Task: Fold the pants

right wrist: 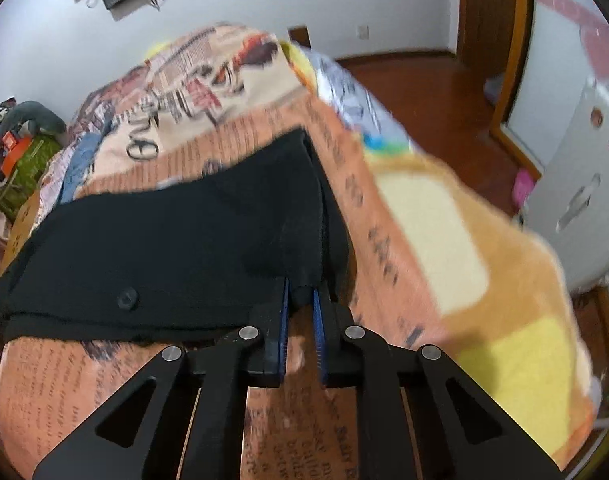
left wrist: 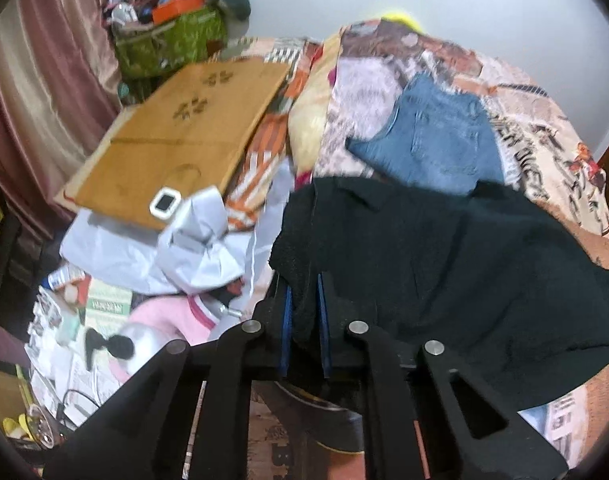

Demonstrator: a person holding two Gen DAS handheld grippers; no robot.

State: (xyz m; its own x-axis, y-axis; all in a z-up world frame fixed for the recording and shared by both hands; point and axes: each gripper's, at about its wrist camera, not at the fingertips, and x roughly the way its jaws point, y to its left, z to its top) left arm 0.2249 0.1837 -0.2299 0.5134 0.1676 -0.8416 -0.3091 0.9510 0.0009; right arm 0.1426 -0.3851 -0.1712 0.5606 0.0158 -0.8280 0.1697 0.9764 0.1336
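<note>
Black pants (left wrist: 444, 256) are seen in the left wrist view, spread on the bed (left wrist: 544, 148) from centre toward 3 o'clock; an edge is pinched in the nearly shut left tool (left wrist: 304, 296). Blue jeans (left wrist: 436, 140) lie at 1 o'clock.

Right wrist view: the pants (right wrist: 164, 236) extend toward 9 o'clock, a corner clamped in the narrowly closed right tool (right wrist: 302, 296).

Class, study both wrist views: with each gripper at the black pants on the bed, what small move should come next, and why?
Probably lift both corners together and carry them across to make the fold. The left gripper and the right gripper are each shut on an edge of the black fabric pants, which lie spread on the patterned orange bedspread with room ahead.
</note>
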